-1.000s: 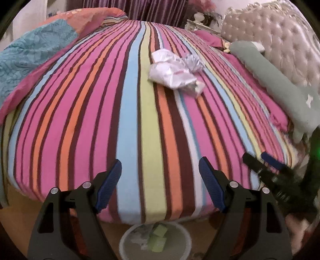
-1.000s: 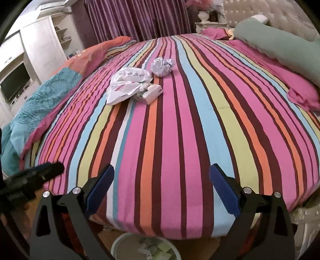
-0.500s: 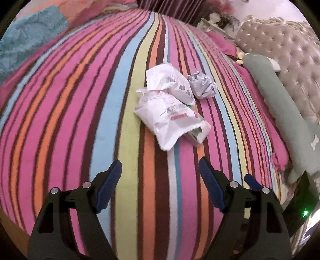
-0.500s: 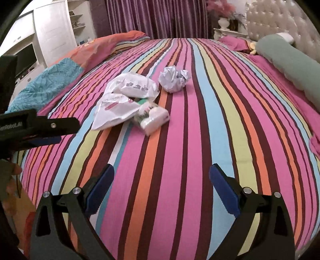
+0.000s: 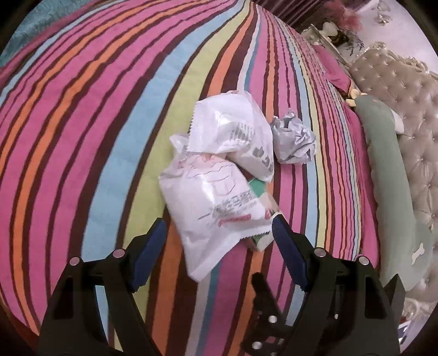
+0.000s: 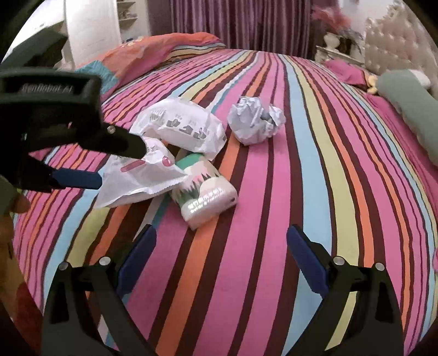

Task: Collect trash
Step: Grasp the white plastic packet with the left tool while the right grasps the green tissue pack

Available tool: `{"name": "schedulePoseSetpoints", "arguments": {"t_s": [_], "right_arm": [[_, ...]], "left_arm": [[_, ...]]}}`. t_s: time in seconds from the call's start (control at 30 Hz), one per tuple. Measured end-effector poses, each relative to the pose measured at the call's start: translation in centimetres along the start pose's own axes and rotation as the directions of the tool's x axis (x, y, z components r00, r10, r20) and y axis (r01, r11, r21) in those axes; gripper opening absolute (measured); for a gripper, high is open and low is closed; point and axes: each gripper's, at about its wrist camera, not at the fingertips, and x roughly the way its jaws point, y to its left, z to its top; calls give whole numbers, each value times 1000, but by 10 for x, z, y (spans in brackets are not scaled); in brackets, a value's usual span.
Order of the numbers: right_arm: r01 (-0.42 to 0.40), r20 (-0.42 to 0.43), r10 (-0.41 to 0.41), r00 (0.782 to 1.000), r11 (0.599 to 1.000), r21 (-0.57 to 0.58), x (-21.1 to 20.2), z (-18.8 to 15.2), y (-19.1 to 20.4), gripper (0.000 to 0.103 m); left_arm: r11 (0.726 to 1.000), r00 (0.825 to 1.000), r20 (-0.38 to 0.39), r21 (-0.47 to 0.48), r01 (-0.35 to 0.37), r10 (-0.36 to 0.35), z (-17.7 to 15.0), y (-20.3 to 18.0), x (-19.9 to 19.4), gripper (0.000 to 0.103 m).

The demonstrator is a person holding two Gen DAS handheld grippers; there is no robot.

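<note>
Trash lies in a small pile on the striped bed. A white wrapper with red print lies nearest; its lower end sits between my open left gripper's fingertips. A second white wrapper lies behind it, a green and white tissue pack beside it, and a crumpled paper ball further back. My right gripper is open and empty, just short of the tissue pack. The left gripper shows in the right wrist view at the red-print wrapper.
A long green pillow and a tufted headboard lie on the right. A folded blue and orange quilt sits at the far left of the bed. Purple curtains hang behind.
Both grippers have moved forward over the bed toward the trash pile. The left gripper now straddles the near wrapper's end. The bin below the bed edge has left view.
</note>
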Motion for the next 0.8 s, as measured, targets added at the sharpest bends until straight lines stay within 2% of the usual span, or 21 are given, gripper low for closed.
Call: {"name": "schedulePoseSetpoints", "arguments": {"t_s": [0.17,0.53,0.67,0.8], "right_arm": [[-4,-17,3,1000,998,-57,14,6,2,92],[-2,-51,-3,999,994,-108,42,14,7,92],[-28,-55,23,998,995,-92,47,16,6,91],[-38,-60,32,998,994,-98,50,20,7,91]], "left_arm": [[999,1000,-26,-49,1,-3,10,-1,11,78],[992,999,-44,-124,-8,3,24,2,28,78],[992,1000,3,-121,-23,24,27,5,32,77],[997,999,20,-74,-25,26,27,8,41,68]]}}
